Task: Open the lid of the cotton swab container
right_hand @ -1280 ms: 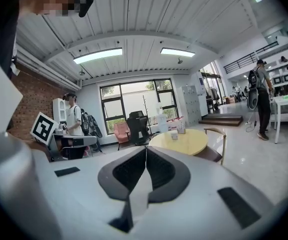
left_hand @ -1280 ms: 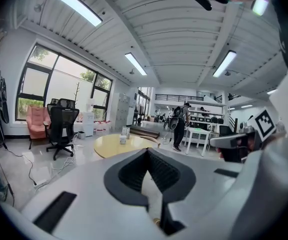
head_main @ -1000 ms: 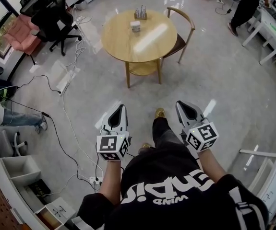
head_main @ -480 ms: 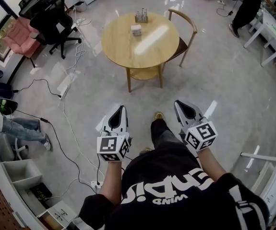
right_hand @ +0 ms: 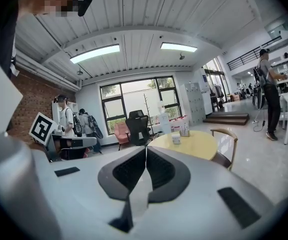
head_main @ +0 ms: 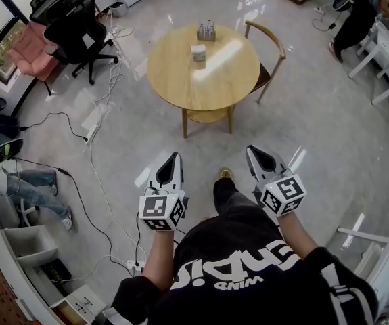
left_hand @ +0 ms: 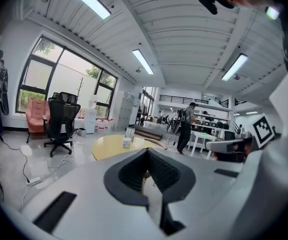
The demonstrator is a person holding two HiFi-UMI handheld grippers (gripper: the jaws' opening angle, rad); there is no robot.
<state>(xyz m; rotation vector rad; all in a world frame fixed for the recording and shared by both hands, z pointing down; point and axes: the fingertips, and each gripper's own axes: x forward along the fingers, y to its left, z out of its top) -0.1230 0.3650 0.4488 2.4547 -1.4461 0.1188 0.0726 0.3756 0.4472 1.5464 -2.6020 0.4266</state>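
You held the left claw [head_main: 174, 156] and right claw [head_main: 252, 150] closed and empty, because the swab container [head_main: 198, 54] sat well ahead on the bench [head_main: 238, 80].

Your left claw [head_main: 174, 156] and right claw [head_main: 251, 147] sit side by side above the floor [head_main: 329, 134]. The bench [head_main: 228, 80] stands well ahead of both. On it, the cotton swab container [head_main: 198, 54] lies ahead of your left claw, a little to its right, with a rack [head_main: 207, 31] just behind it at the far edge. A chair [head_main: 273, 49] stands against the bench's right side, ahead of your right claw. An office chair [head_main: 79, 26] stands far ahead-left of your left claw.
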